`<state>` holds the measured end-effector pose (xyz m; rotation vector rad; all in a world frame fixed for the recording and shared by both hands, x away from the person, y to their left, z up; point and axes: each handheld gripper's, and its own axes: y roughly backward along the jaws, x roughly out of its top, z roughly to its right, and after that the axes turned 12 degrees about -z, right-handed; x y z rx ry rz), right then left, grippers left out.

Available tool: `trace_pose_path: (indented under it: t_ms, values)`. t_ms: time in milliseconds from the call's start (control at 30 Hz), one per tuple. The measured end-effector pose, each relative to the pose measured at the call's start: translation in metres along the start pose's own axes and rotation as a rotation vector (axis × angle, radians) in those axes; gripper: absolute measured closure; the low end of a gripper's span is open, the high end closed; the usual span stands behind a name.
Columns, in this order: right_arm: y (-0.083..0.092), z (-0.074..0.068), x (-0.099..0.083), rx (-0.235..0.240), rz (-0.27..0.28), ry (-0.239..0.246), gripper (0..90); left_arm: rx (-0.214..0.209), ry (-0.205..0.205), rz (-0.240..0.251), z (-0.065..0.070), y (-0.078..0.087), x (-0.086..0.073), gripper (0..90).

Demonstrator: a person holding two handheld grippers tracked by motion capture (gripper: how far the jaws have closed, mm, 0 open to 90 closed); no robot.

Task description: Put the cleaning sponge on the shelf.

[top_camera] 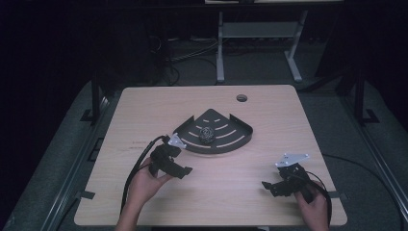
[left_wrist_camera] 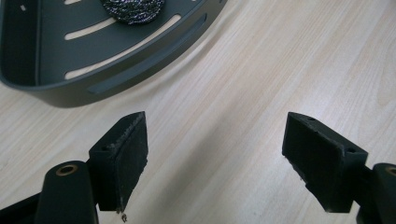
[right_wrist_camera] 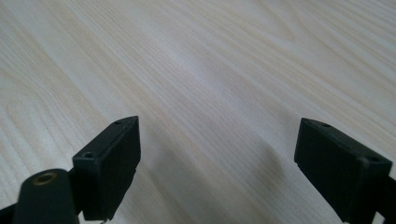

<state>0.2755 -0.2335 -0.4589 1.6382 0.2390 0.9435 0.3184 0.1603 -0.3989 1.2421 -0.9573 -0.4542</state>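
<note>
High view: the dark corner tray point(top_camera: 226, 143) sat at mid-table with its curved rim facing the near edge, and the metal scrubber ball point(top_camera: 207, 134) lay inside it, left of the tray's middle. The left gripper point(top_camera: 184, 171) hovered just near and left of the tray's curved rim, jaws pointing rightward across the table point(top_camera: 144, 120); the ball lay far and slightly right of its tips. The right gripper point(top_camera: 267, 186) sat well apart at the near right, so the left hand point(top_camera: 144, 185) was judged the nearer one for a reach. Left gripper view: jaws stood spread with nothing but bare wood between them; the tray's wall point(left_wrist_camera: 116, 74) crossed the upper left and the scrubber ball point(left_wrist_camera: 133, 9) showed at the top edge, beyond and left of the jaw line, so a swing toward it would be needed. Right gripper view: jaws spread wide over bare wood grain point(right_wrist_camera: 210, 70), gripping nothing.
</note>
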Motion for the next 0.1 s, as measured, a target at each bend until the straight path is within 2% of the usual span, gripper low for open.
trace_pose_path:
  t_ms: [100]
  values:
    - [0.0011, -0.0009, -0.0017, 0.0, 0.0, -0.012, 14.0, 0.002, 0.002, -0.008, 0.0039, 0.0009, -0.0092, 21.8]
